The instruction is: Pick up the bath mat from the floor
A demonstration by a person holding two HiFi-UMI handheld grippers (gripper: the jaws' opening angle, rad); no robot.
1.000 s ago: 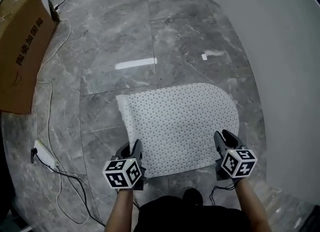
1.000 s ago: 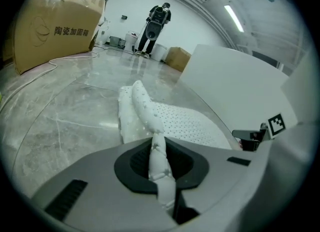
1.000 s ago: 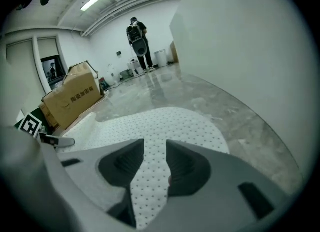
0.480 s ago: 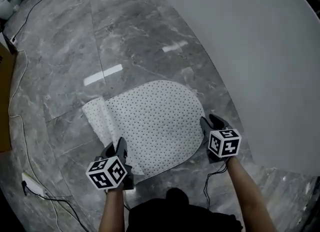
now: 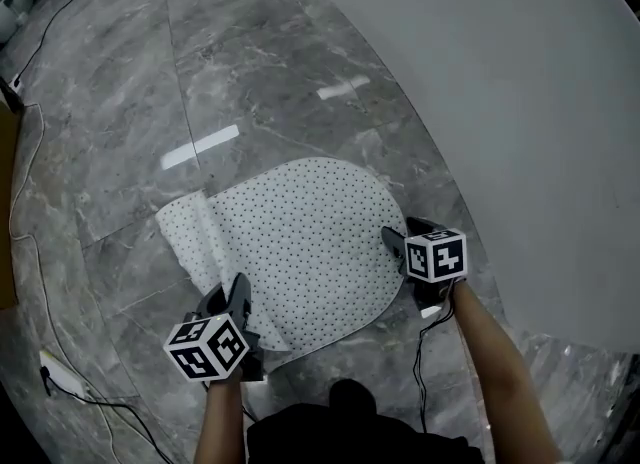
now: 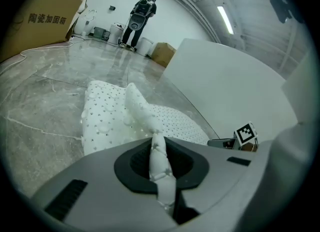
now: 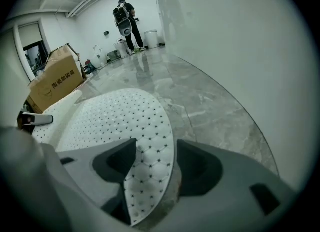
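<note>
White dotted rubber, the bath mat (image 5: 300, 242) is seen from the head view lying on the marble floor (image 5: 250, 72), bunched along its left edge. In the left gripper view, the left gripper (image 6: 160, 163) is clamped on a raised fold at the mat's near left corner. In the right gripper view, the right gripper (image 7: 152, 166) is opening, with the mat's right edge between its jaws but not gripped. That edge should be pinched firmly before both sides are lifted evenly.

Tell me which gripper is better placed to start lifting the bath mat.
Left. The left gripper is clamped on a pinched-up fold of the bath mat at its edge. The right gripper has its jaws opening. The mat's rim lies between them ungripped, so it would likely need to close first.
</note>
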